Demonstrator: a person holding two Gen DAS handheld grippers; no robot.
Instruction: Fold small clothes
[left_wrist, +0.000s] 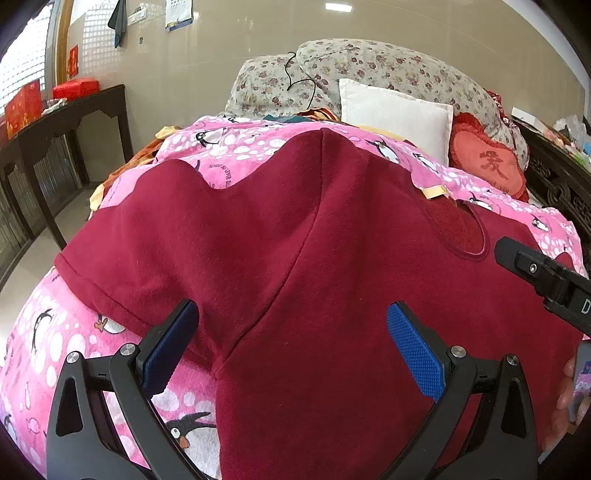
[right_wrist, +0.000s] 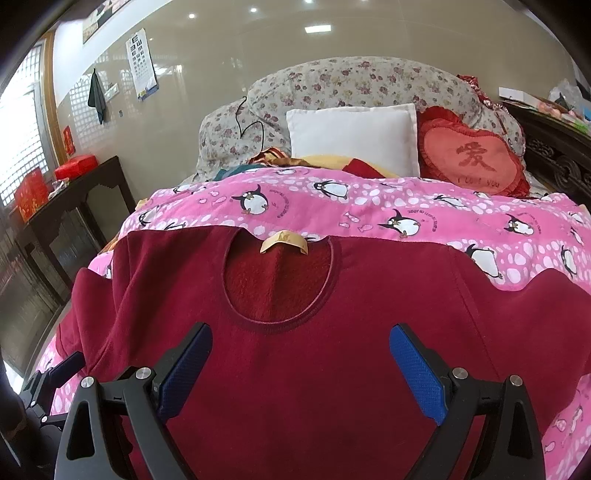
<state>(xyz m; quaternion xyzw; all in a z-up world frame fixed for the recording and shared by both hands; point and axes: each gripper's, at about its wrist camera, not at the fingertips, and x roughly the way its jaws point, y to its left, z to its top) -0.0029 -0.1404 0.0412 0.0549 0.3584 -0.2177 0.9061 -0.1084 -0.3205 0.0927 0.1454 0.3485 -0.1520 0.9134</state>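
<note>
My left tongs stand wide apart and hold nothing; my right tongs are also wide apart and empty. Both hover just above the dark red shirt, which lies spread flat on the pink penguin blanket of the bed.

From my right tongs the neckline is straight ahead, with the tan label at its far edge, so the collar end lies forward of these tongs and the body of the shirt runs back under them, toward me. From my left tongs the same neckline lies far to the right and ahead, and a seam runs from between the blue pads away toward the far edge. To the left of my left tongs one edge of the shirt ends on the blanket; I think this is a sleeve or a side hem, but the fisheye bends it too much to be sure.

So the long axis of the shirt seems to go from the collar, ahead of me, down toward me, and the width goes left to right. My left tongs are nearer to the left edge, my right tongs nearer to the collar and the middle. In my judgement the first fold is not yet begun, and the left edge belongs to the left tongs.
</note>
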